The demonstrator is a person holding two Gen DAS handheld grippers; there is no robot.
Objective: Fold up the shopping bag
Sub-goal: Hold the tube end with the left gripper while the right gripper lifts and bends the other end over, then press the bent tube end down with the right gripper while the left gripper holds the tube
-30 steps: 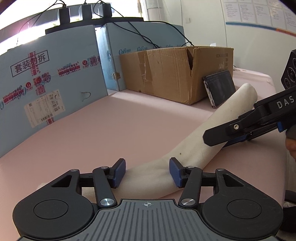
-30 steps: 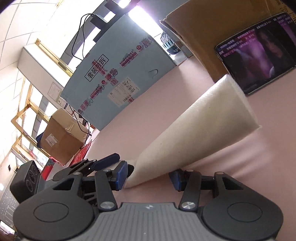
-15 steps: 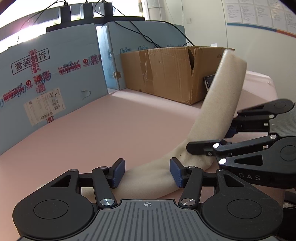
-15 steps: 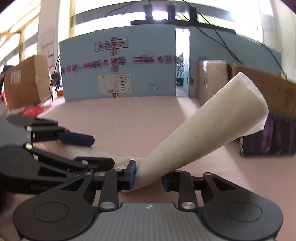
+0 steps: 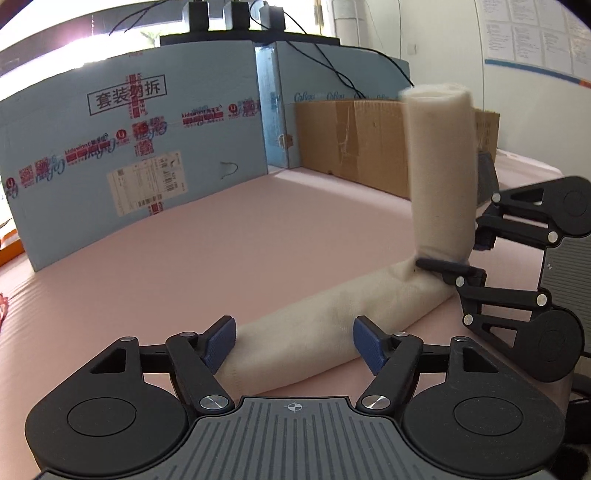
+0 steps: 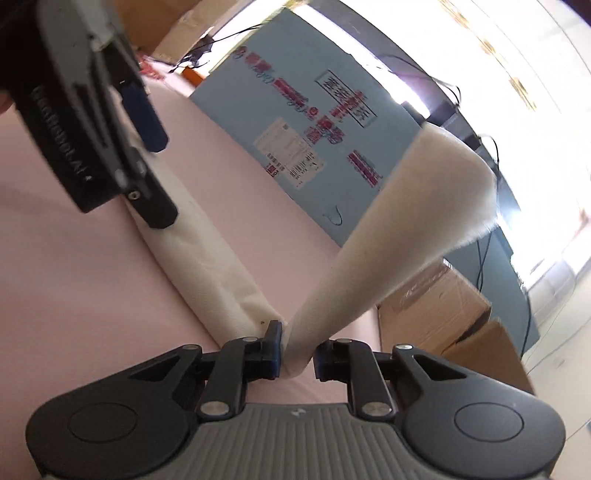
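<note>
A: The right gripper (image 6: 297, 358) is closing on the rolled shopping bag (image 5: 332, 325) at its bend, pads pinching the cloth, and the far half stands up off the pink tabletop (image 5: 184, 258).

B: And the left gripper (image 5: 293, 341)?

A: Its jaws are opening, astride the near end, pads clear of it.

B: So it looks like the fold-over step; next the raised half probably needs laying down along the lying half.

A lab-like workroom: pink padded table (image 5: 258, 229), shipping boxes (image 5: 354, 144), wall charts (image 5: 532, 33).
</note>
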